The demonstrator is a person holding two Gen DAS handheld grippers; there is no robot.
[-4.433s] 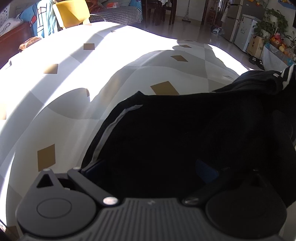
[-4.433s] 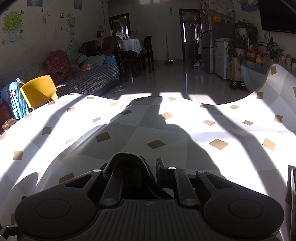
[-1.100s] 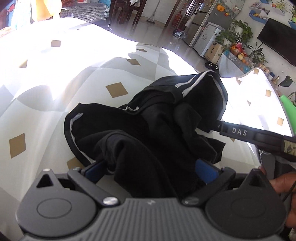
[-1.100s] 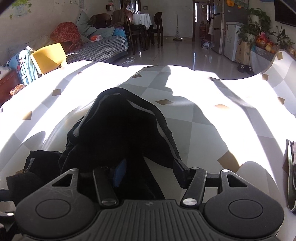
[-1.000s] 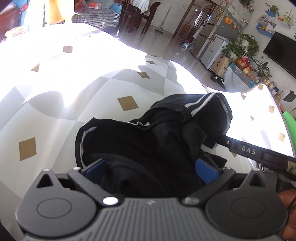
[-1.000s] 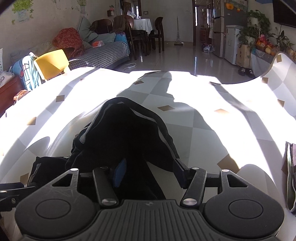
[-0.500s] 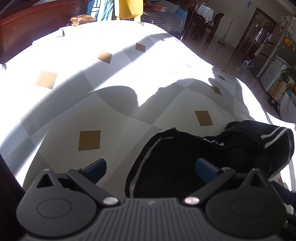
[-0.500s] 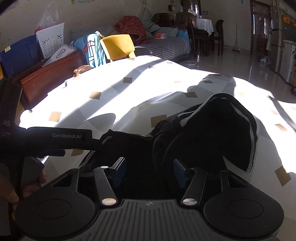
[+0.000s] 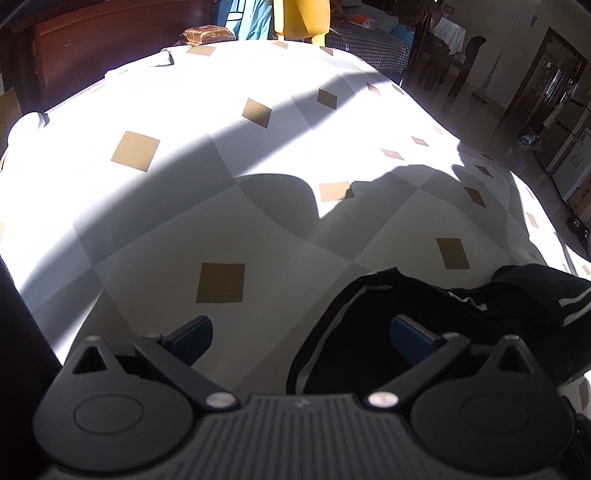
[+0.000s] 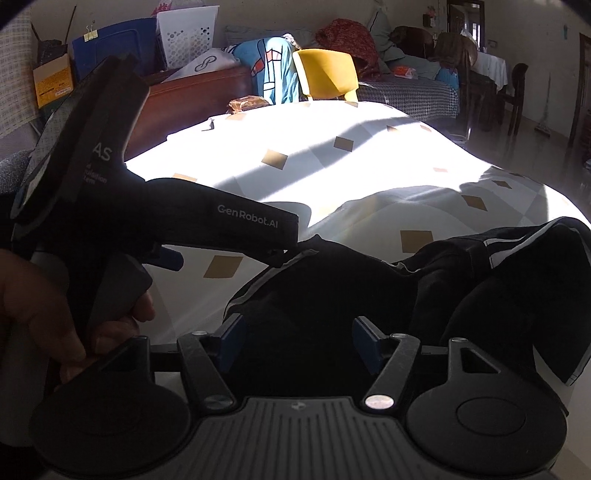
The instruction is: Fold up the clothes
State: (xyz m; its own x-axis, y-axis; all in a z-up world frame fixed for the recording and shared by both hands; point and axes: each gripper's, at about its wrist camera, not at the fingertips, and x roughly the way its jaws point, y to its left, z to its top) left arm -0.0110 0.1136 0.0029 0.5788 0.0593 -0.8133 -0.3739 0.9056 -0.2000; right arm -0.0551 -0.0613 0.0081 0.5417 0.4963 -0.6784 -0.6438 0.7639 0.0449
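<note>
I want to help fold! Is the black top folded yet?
Not yet. The black top lies bunched and rumpled on the tablecloth, sleeve flopped aside.

one black garment [image 10: 332, 295] with white stripes, crumpled, one patterned tablecloth [image 9: 258, 184], two grippers, left gripper [image 9: 301, 334] and right gripper [image 10: 299, 341], one hand [image 10: 40, 306], one yellow chair [image 10: 327, 74], one white perforated basket [image 10: 186, 35], one blue bin [image 10: 114, 40]

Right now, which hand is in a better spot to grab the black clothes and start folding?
Probably the right gripper: the black garment lies bunched between its opening pads. The left gripper is open at the garment's striped edge, mostly over the bare tablecloth.
</note>
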